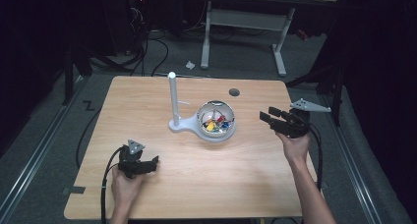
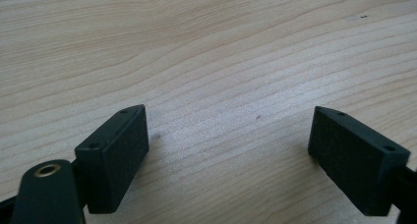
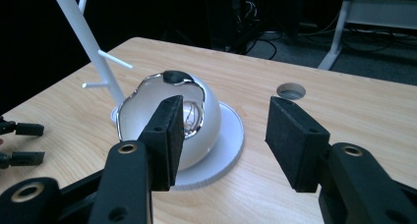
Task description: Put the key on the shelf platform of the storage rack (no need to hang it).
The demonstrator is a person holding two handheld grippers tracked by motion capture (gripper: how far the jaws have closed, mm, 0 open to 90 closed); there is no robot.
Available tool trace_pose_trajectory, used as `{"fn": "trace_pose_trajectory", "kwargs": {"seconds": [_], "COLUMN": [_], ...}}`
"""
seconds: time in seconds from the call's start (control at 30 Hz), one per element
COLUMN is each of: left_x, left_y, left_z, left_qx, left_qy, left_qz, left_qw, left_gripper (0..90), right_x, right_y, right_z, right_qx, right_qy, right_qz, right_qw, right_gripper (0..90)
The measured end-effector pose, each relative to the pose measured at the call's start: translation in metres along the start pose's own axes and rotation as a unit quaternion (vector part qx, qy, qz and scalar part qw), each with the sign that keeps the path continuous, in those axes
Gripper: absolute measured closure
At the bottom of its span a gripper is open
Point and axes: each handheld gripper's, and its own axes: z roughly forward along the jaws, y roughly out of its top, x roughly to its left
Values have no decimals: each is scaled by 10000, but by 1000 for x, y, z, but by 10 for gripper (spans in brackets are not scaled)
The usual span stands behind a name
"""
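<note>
The right gripper (image 1: 273,118) hangs at the right side of the table (image 1: 147,96), jaws spread and empty, pointing left at the bowl (image 1: 217,121). The bowl, shiny with small coloured bits inside, sits on a white round base (image 3: 231,135) near the table's middle, joined to a tall white post (image 1: 173,98) on its left. In the right gripper view (image 3: 221,135) the bowl (image 3: 167,121) lies ahead and to the left of the gap, so I'd judge the jaws need swinging left to line up. This is clearly the nearer hand. The left gripper (image 1: 147,165) rests near the front-left, jaws released over bare wood, well apart from the bowl. There is open tabletop between right gripper and bowl; the right edge is close behind it.
</note>
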Motion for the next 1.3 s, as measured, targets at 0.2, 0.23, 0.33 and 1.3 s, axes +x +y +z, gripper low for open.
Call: {"fn": "trace_pose_trajectory", "kwargs": {"seconds": [0.2, 0.23, 0.33, 1.3], "left_x": [0, 0, 0, 0], "left_y": [0, 0, 0, 0], "left_z": [0, 0, 0, 0], "left_qx": [-1, -2, -1, -5], "left_qy": [4, 4, 2, 3], "left_qz": [-8, -6, -5, -2], "left_qw": [10000, 10000, 10000, 10000], "left_gripper": [158, 158, 158, 160], "right_x": [-5, -6, -6, 8], "right_y": [-9, -11, -16, -68], "right_z": [-17, -19, -24, -31], "right_qx": [-127, -150, -145, -70], "right_qy": [-81, -93, -98, -30], "right_qz": [106, 127, 168, 332], "right_qw": [9998, 9998, 9997, 9994], "right_gripper": [491, 491, 490, 490]}}
